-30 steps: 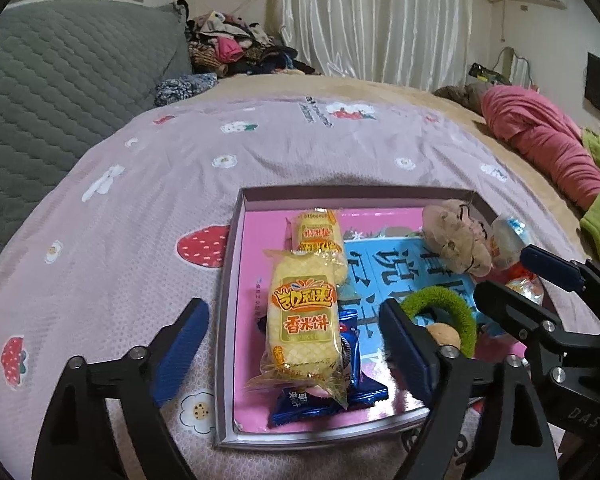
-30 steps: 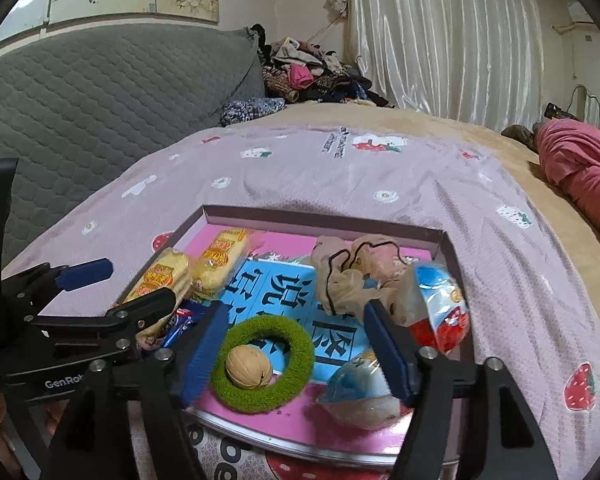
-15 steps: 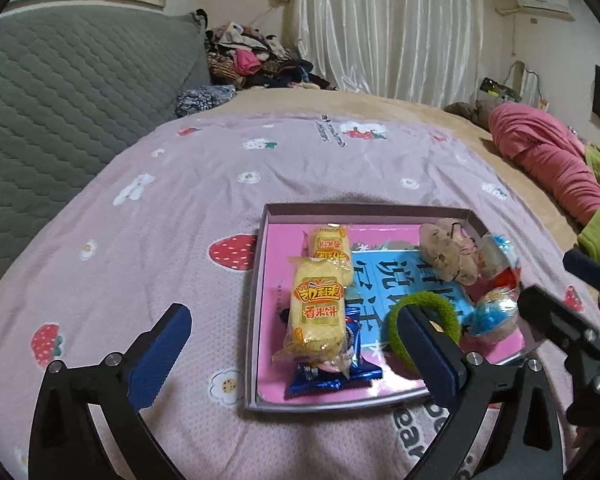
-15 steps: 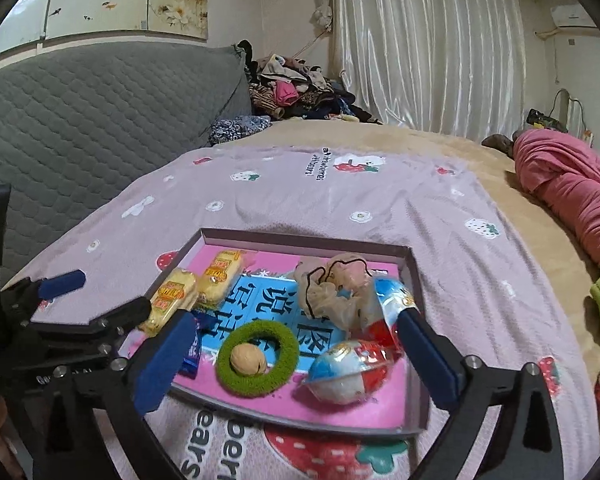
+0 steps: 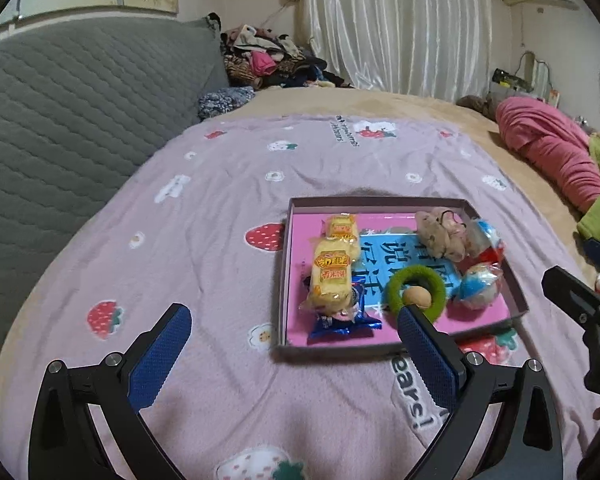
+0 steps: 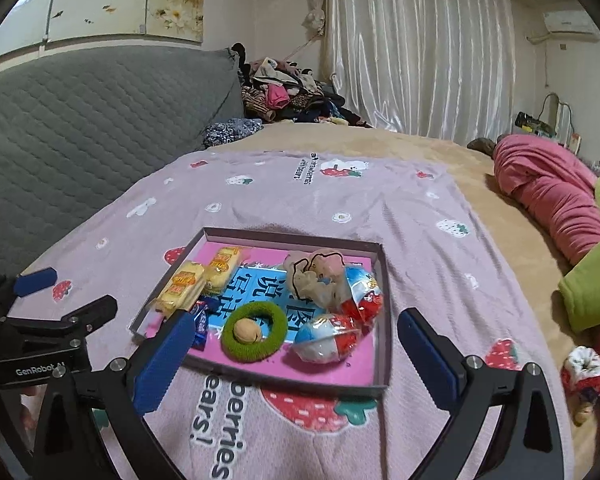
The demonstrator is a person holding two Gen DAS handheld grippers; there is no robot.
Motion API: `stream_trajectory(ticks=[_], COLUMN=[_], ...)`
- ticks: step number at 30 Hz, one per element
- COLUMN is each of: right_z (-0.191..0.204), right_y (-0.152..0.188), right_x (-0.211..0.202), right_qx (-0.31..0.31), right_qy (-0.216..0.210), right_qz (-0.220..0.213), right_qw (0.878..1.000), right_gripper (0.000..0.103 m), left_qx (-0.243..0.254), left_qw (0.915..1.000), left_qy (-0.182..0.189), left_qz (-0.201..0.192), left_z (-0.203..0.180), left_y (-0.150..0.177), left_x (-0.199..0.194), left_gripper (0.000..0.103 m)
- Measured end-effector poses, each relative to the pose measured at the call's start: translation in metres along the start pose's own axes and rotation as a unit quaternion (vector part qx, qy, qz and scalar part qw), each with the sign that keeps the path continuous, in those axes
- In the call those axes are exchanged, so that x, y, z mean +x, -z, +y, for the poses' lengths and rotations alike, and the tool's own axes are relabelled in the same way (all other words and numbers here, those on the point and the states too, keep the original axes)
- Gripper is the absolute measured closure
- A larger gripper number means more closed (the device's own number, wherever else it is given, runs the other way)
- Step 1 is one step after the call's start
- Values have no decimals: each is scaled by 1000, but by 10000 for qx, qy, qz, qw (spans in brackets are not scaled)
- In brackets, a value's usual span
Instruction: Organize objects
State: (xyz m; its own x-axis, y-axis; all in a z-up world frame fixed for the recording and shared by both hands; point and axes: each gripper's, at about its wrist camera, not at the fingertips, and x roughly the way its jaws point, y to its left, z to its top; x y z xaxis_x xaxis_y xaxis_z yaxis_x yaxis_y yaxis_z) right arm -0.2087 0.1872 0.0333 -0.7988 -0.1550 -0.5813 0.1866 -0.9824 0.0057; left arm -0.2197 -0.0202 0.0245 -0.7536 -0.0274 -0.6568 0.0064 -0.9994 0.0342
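The left gripper point(image 5: 292, 352) hangs over the pink strawberry blanket point(image 5: 204, 248) on the bed, tilted downward, its blue pads spread wide with nothing between them. From it, the shallow tray point(image 5: 380, 202) lies at about one o'clock, flat on the blanket. Inside the tray, left to right: two yellow cracker packs point(image 5: 332, 272) end to end, the nearer one overlapping a blue snack wrapper point(image 5: 340, 324); a green fuzzy ring point(image 5: 416, 288) lying around a walnut point(image 5: 418, 298); a beige scrunchie point(image 5: 436, 234) at the far side; and two blue-and-red wrapped eggs point(image 5: 478, 286) by the right wall. The right gripper point(image 6: 292, 354) is likewise angled down and released, its pads empty, the tray at twelve o'clock from it. A red-and-white scrunchie point(image 6: 584, 370) lies off the blanket at its three o'clock.
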Motion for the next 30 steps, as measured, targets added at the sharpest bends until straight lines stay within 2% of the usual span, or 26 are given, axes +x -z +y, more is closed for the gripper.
stream_trajectory(ticks=[3, 8, 16, 22, 30], right_z=[3, 8, 13, 12, 13], right_y=[-2, -6, -5, 5, 19], right_x=[-18, -50, -93, -115, -132], right_qx=[-12, -56, -93, 7, -12], right_qy=[-5, 12, 78, 121, 156], right_qz=[-47, -178, -298, -362, -333], right_qw=[10000, 9998, 9995, 9993, 9993], right_gripper=[1, 1, 1, 1, 1], left_qx=[-55, -83, -174, -256, -239], left_qw=[9999, 9998, 9993, 9988, 9991], left_qy=[146, 53, 245, 332, 266], left_qz=[-19, -147, -210, -267, -223], left_z=[3, 2, 0, -1, 0], left_y=[2, 6, 11, 19, 35], left_x=[-23, -56, -97, -116, -125], left_gripper=[0, 0, 0, 0, 0])
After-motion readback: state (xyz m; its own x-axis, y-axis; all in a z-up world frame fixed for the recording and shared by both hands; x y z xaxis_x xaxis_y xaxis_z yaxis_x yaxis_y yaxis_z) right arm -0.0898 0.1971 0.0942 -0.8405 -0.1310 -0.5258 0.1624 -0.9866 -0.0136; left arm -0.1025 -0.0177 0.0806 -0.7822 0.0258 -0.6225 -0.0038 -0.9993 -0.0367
